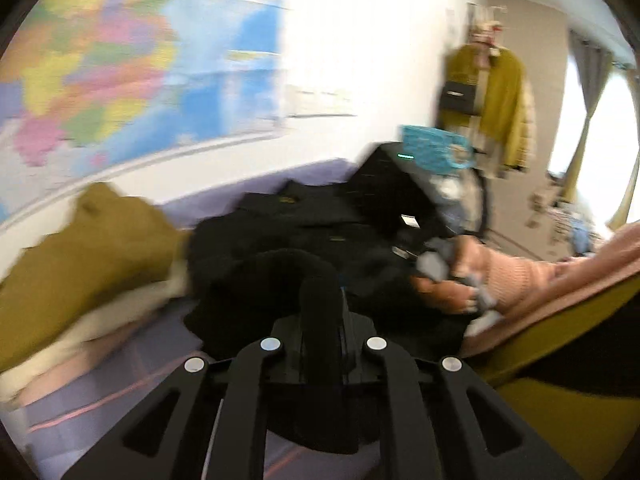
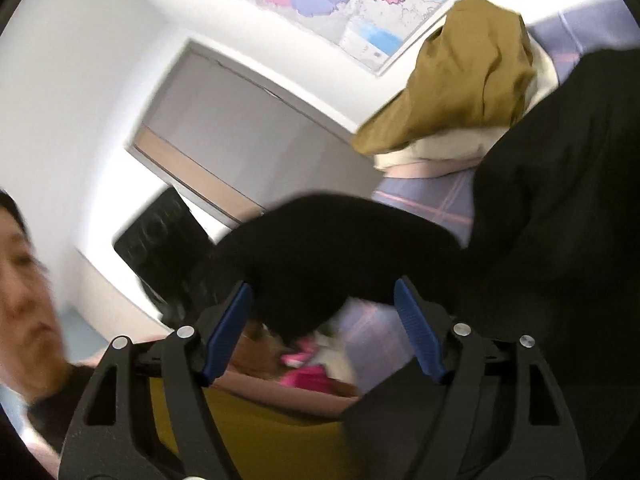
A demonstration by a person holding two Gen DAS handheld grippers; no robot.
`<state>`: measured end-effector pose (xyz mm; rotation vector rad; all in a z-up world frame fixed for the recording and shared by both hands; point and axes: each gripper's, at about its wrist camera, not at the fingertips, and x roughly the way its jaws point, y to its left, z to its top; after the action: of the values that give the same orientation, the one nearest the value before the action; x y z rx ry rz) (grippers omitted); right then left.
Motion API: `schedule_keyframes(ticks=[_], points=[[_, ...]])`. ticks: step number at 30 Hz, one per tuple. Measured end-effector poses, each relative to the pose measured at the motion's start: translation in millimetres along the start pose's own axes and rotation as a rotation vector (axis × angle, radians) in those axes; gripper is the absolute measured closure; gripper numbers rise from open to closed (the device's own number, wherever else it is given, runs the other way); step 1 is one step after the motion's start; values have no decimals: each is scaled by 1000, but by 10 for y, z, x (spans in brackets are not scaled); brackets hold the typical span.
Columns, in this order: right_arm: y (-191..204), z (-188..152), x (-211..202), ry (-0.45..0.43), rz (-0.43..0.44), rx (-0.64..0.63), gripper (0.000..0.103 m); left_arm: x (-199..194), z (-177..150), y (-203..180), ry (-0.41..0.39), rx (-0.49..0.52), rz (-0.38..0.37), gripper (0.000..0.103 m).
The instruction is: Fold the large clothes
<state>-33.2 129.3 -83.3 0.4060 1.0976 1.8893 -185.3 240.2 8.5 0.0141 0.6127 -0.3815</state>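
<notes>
Black garment (image 1: 304,232) pinched by left gripper (image 1: 320,292) | right gripper (image 2: 324,308) spread | mustard pile (image 1: 80,248) beside

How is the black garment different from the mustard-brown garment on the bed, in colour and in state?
The black garment is very dark; the mustard-brown garment is ochre with a cream layer under it. The left gripper is shut on a fold of the black garment, and the open right gripper has black cloth between its fingers; no gripper touches the mustard-brown garment, which lies bunched. Both rest on the lilac bedding.
</notes>
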Motion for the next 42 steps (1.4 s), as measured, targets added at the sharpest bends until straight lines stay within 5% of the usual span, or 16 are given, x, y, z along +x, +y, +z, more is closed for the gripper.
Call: schedule_keyframes(ticks=[3,6,7,8,12,14,15,16,17,22,25,27,29,33,37,42], points=[[-40,-71,-199,-39,50,70,29,239,93,-154,0,9,-111,89],[83,-92,-425,-87,47,30,75,437,157,-264,11,5,-192,87],[189,-110,-558,-117,34,-4,100,521,184,-284,21,0,-235,85],[317,-125,-691,-146,3,-47,102,575,199,-320,23,-3,-267,83],[693,-146,-1225,-279,-137,-165,102,656,256,-412,-25,-4,-385,51],[712,-164,-1380,-315,-261,-161,95,591,265,-397,-88,4,-348,46],[684,-183,-1387,-296,-334,-155,86,579,256,-368,-91,0,-331,44],[650,-205,-1362,-269,-396,-148,45,568,235,-312,-95,-17,-324,43],[608,-224,-1311,-246,-463,-143,23,556,209,-255,-101,-34,-305,42],[324,-405,-849,-68,-581,-155,12,506,17,86,-92,-111,-73,33],[209,-586,-466,85,-569,-166,14,545,-105,336,-49,-190,27,32],[172,-663,-266,166,-569,-193,36,585,-168,487,-18,-233,95,32],[208,-711,-176,220,-519,-209,101,637,-226,636,21,-258,180,32],[547,-447,-742,1,-440,-219,100,836,-245,872,117,-306,240,32],[565,-134,-1568,-272,-436,-122,100,928,-193,1011,121,-306,227,33],[-77,-105,-2000,-310,-664,95,66,1208,-60,984,147,-258,227,33]])
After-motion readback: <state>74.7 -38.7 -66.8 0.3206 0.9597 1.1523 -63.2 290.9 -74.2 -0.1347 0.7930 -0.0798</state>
